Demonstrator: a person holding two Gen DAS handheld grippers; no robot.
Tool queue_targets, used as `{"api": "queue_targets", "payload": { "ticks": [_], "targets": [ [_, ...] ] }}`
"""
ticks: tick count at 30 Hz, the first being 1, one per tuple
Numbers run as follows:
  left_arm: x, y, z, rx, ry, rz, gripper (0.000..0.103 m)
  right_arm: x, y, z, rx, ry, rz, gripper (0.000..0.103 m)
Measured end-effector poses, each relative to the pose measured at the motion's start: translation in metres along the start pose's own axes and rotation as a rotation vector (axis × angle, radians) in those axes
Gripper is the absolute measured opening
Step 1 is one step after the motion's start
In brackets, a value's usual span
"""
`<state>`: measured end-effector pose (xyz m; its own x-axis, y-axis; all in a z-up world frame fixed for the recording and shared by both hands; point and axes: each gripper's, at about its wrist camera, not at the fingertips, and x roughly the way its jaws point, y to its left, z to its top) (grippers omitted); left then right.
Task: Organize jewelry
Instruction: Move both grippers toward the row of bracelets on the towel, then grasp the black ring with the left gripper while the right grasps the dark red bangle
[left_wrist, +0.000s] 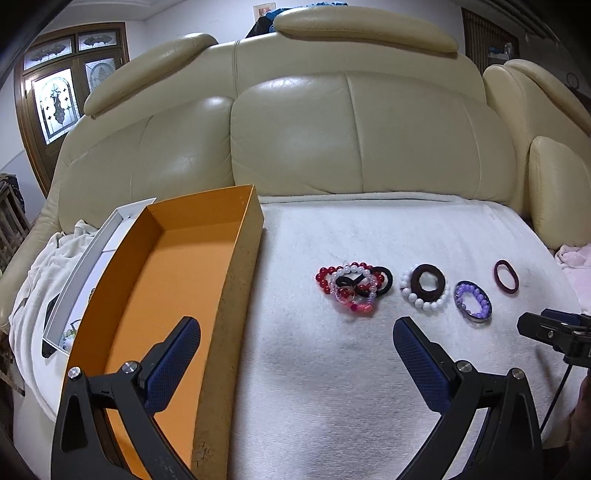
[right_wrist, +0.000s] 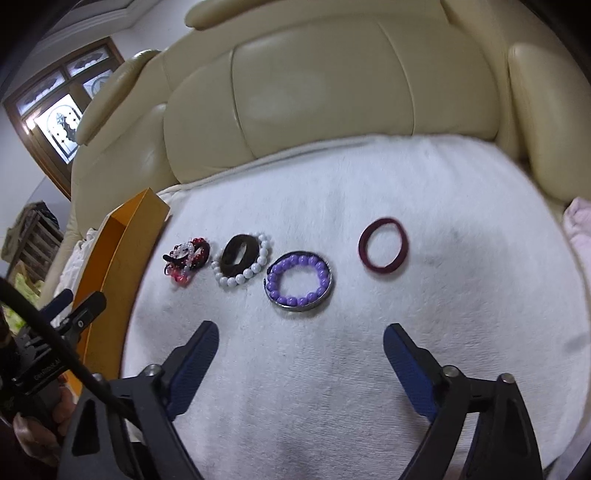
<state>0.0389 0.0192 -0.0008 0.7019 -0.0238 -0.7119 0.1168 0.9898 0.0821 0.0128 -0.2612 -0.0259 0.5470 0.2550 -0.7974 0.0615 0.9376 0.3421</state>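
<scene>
The orange box (left_wrist: 162, 280) is sitting at far left, its long axis running near to far. The left gripper (left_wrist: 295, 332) is hanging with jaws apart, straddling the box's right wall. Rightward on the white towel (right_wrist: 369, 184), the purple bead bracelet (right_wrist: 297, 282) is lying just beyond the right gripper (right_wrist: 299, 341), jaws apart and empty, probably the nearer hand, though blur hampers judging.

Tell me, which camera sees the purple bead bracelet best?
The right wrist view: the purple bead bracelet lies big and near the middle, inside a metal ring. The left wrist view shows it smaller, off to the right.
</scene>
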Motion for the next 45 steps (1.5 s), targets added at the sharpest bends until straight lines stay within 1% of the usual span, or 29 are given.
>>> {"api": "queue_targets", "payload": {
  "ticks": [1, 3, 7, 10, 12, 13, 15, 17, 19, 21, 22, 23, 24, 25, 26, 27, 30, 31, 32, 34, 37, 40, 42, 43, 44, 45],
  "targets": [
    [0.000, 0.001, 0.000, -0.005, 0.002, -0.002, 0.103, 0.002, 0.000, 0.001, 0.003, 0.005, 0.005, 0.090],
    [0.001, 0.004, 0.001, -0.009, 0.012, -0.009, 0.103, 0.006, 0.002, 0.002, -0.003, 0.010, 0.011, 0.085],
    [0.007, 0.006, 0.003, -0.006, 0.017, -0.020, 0.103, 0.003, -0.005, 0.012, 0.017, -0.017, 0.009, 0.083],
    [0.013, 0.005, 0.006, -0.008, 0.027, -0.057, 0.103, 0.003, -0.021, 0.026, 0.038, -0.055, -0.075, 0.079],
    [0.018, 0.003, 0.009, -0.012, 0.033, -0.079, 0.103, 0.009, -0.033, 0.037, 0.055, -0.054, -0.115, 0.070],
    [0.021, 0.001, 0.011, -0.012, 0.036, -0.088, 0.103, 0.015, -0.037, 0.041, 0.059, -0.042, -0.133, 0.069],
    [0.027, -0.003, 0.014, -0.009, 0.039, -0.110, 0.103, 0.028, -0.042, 0.048, 0.062, -0.017, -0.156, 0.057],
    [0.034, -0.009, 0.017, -0.007, 0.046, -0.146, 0.103, 0.040, -0.044, 0.052, 0.070, 0.001, -0.177, 0.053],
    [0.039, -0.016, 0.020, -0.001, 0.050, -0.183, 0.102, 0.049, -0.048, 0.056, 0.074, 0.009, -0.204, 0.046],
    [0.043, -0.026, 0.022, 0.017, 0.053, -0.227, 0.096, 0.055, -0.049, 0.057, 0.051, -0.006, -0.243, 0.035],
    [0.046, -0.032, 0.022, 0.030, 0.059, -0.249, 0.090, 0.058, -0.049, 0.059, 0.035, -0.008, -0.257, 0.031],
    [0.050, -0.038, 0.023, 0.046, 0.067, -0.267, 0.083, 0.061, -0.048, 0.059, 0.022, -0.006, -0.271, 0.025],
    [0.053, -0.044, 0.023, 0.057, 0.076, -0.285, 0.080, 0.061, -0.048, 0.060, 0.016, -0.008, -0.282, 0.022],
    [0.058, -0.050, 0.024, 0.067, 0.090, -0.305, 0.074, 0.061, -0.050, 0.060, 0.017, -0.012, -0.282, 0.019],
    [0.063, -0.054, 0.024, 0.074, 0.100, -0.318, 0.069, 0.059, -0.051, 0.060, 0.024, -0.013, -0.270, 0.013],
    [0.068, -0.059, 0.025, 0.084, 0.111, -0.332, 0.069, 0.058, -0.052, 0.060, 0.033, -0.013, -0.255, 0.009],
    [0.080, -0.072, 0.030, 0.120, 0.112, -0.334, 0.069, 0.055, -0.051, 0.059, 0.052, -0.015, -0.234, 0.009],
    [0.086, -0.076, 0.031, 0.134, 0.116, -0.335, 0.066, 0.055, -0.052, 0.059, 0.056, -0.011, -0.226, 0.009],
    [0.090, -0.080, 0.032, 0.147, 0.121, -0.345, 0.058, 0.055, -0.052, 0.058, 0.060, -0.012, -0.222, 0.009],
    [0.101, -0.089, 0.034, 0.181, 0.146, -0.359, 0.046, 0.055, -0.055, 0.058, 0.067, -0.004, -0.212, 0.009],
    [0.112, -0.097, 0.036, 0.206, 0.158, -0.370, 0.039, 0.056, -0.057, 0.057, 0.079, 0.000, -0.203, 0.008],
    [0.115, -0.103, 0.038, 0.225, 0.161, -0.380, 0.036, 0.055, -0.060, 0.057, 0.089, 0.004, -0.191, 0.009],
    [0.118, -0.108, 0.038, 0.247, 0.161, -0.374, 0.031, 0.055, -0.061, 0.057, 0.095, 0.004, -0.184, 0.009],
    [0.119, -0.110, 0.038, 0.252, 0.163, -0.372, 0.024, 0.055, -0.062, 0.057, 0.095, 0.004, -0.183, 0.009],
    [0.120, -0.110, 0.038, 0.254, 0.164, -0.373, 0.020, 0.055, -0.062, 0.057, 0.095, 0.003, -0.183, 0.009],
    [0.121, -0.113, 0.038, 0.257, 0.162, -0.373, 0.020, 0.055, -0.062, 0.058, 0.093, 0.003, -0.183, 0.009]
  ]
}}
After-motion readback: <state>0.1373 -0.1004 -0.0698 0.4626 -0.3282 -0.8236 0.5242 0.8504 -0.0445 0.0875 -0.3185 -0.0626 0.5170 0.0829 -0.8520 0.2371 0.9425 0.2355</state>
